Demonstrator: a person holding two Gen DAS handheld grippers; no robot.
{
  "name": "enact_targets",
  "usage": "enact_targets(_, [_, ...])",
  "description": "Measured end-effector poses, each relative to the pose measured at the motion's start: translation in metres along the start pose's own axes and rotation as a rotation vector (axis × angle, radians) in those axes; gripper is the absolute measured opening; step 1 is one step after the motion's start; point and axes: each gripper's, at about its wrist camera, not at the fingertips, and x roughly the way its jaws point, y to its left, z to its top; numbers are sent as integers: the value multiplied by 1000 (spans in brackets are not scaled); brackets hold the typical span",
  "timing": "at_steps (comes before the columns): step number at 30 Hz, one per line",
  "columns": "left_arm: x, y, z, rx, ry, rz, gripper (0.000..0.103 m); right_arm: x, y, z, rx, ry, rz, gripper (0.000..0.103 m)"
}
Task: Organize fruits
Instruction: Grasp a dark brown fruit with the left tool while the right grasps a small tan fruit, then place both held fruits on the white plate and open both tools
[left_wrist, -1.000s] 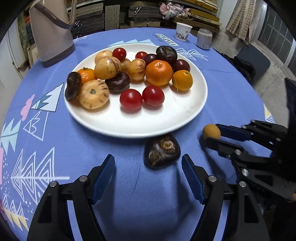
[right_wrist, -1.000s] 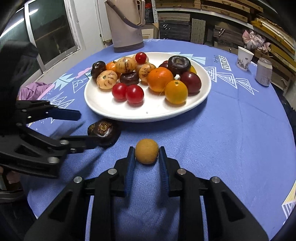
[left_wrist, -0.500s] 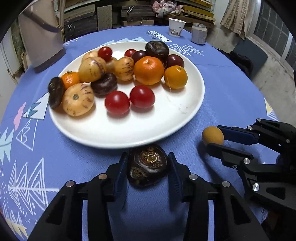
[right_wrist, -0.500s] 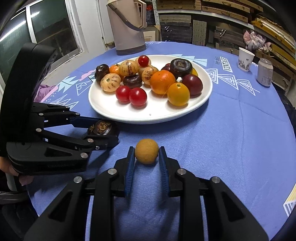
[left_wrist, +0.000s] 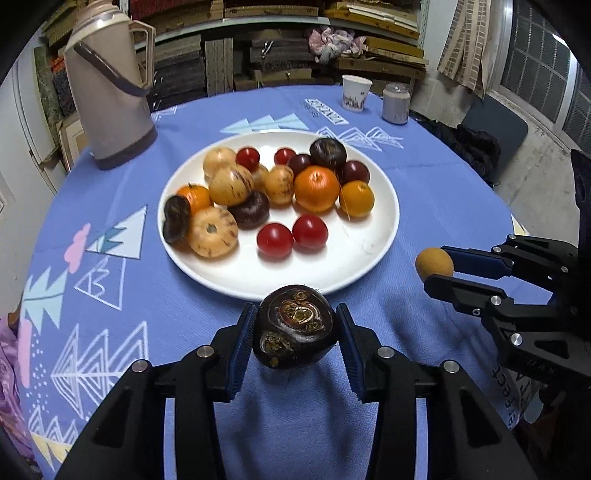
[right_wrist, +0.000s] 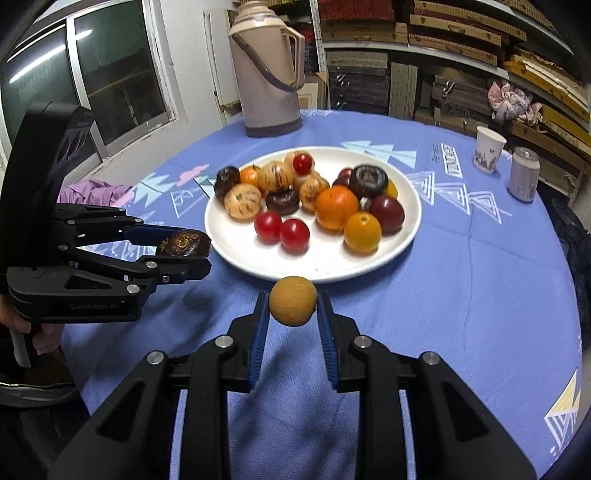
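Blue cloth (left_wrist: 192, 122) with white triangle drawings covering the round table. Sitting in the middle: a white plate (left_wrist: 373, 243) full of fruit. Lying on it, red cherry tomatoes (left_wrist: 275, 239), a big orange mandarin (left_wrist: 316, 188), a smaller yellow-orange one (left_wrist: 356, 198), speckled tan fruits (left_wrist: 213, 231) and dark purple ones (left_wrist: 328, 153), all bunched close together.

Pinching a dark purple-brown fruit (left_wrist: 295, 326) between blue pads: the left gripper (left_wrist: 295, 332), held up just in front of the plate's near rim. Showing swirly brown marks on top of that fruit. Gripping the handle at the edge of the right wrist view: a hand (right_wrist: 44, 338).

Squeezing a small round tan fruit (right_wrist: 293, 301) between its blue pads: the right gripper (right_wrist: 291, 314), also up above the cloth, near the plate's front edge. Both grippers pointing toward the plate, side by side but apart, not touching each other.

Standing at the far side of the table: a tall beige thermos jug (left_wrist: 110, 92). Sitting near each other at the far edge, a white paper cup (left_wrist: 355, 91) and a small grey jar (left_wrist: 396, 102). Filling the shelves behind the table: stacks of boards (left_wrist: 376, 22).
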Motion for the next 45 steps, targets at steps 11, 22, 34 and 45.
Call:
enact_targets(11, [-15,6,36,7,-45,38,44,-18,3,49,-38,-90,23,26])
enact_targets(22, [18,23,88,-56,-38,51,44,28,-21,99,17,-73,0,26])
enact_targets(34, [61,44,103,-126,34,122,46,84,-43,116,71,-21,-84,38])
enact_targets(45, [47,43,94,-127,38,193,88,58,-39,103,63,-48,-90,47])
